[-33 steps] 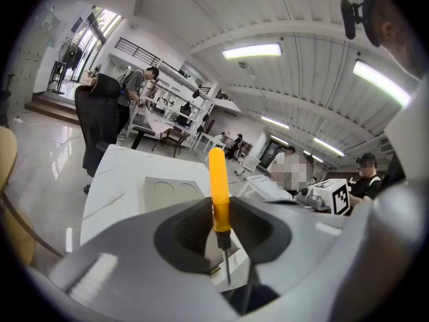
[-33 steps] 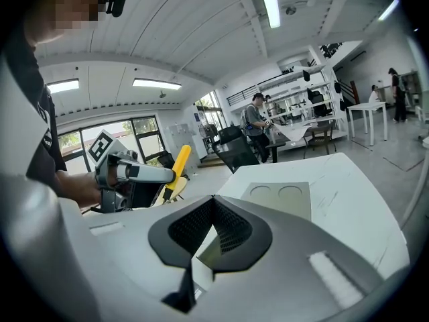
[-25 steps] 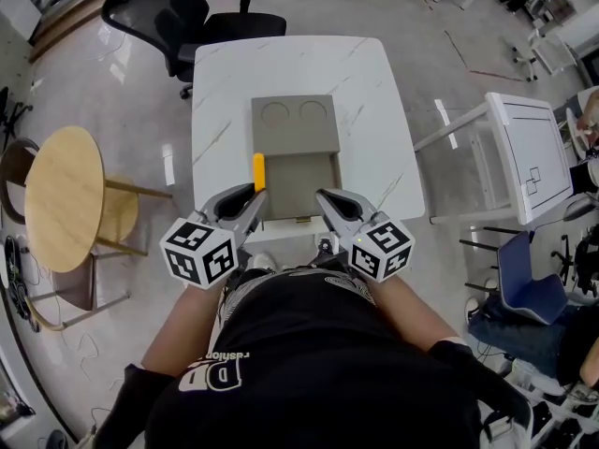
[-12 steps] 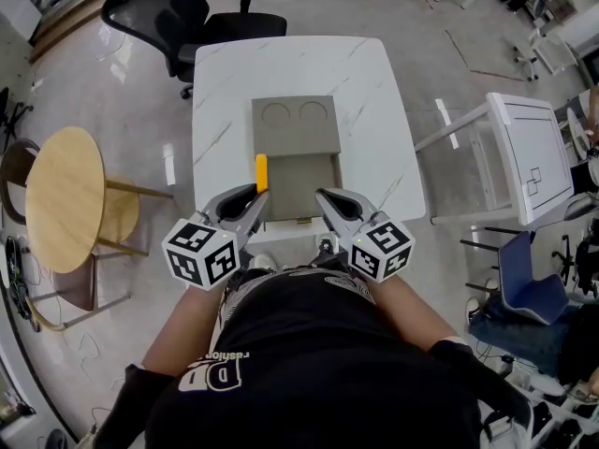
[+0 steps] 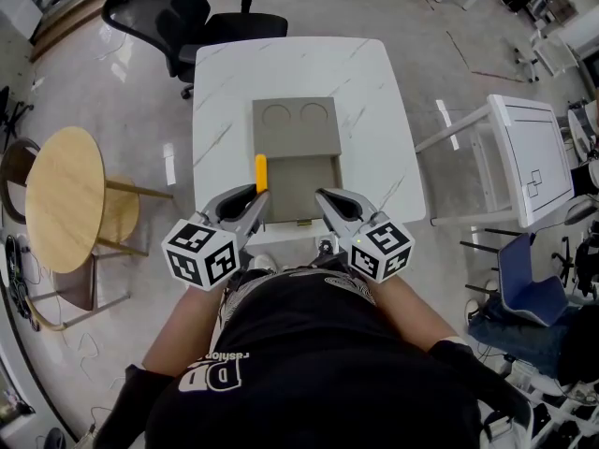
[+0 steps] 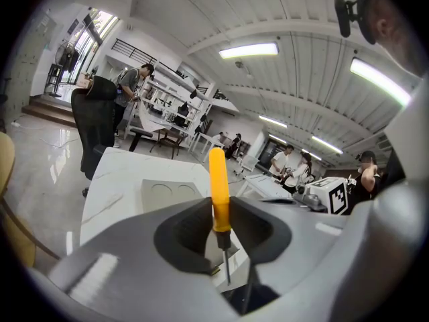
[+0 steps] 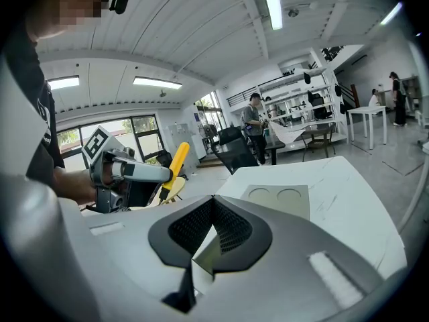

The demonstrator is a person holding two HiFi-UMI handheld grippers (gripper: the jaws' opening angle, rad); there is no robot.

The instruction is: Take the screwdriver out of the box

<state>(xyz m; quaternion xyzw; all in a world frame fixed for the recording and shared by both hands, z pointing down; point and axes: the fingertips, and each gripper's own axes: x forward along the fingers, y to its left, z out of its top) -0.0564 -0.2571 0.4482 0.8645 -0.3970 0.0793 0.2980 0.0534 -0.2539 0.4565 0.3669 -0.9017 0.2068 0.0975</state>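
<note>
A yellow-handled screwdriver stands upright in my left gripper, which is shut on it. In the left gripper view the handle sits between the dark pads, with its thin metal shaft pointing down. The screwdriver is above the left edge of the open grey box on the white table. The box's lid, with two round recesses, lies flat behind it. My right gripper hovers at the box's near right with its jaws together and nothing in them. It sees the screwdriver to its left.
A black office chair stands beyond the table's far left corner. A round wooden stool is at the left. A white side table and a blue chair are at the right. People stand far off in the room.
</note>
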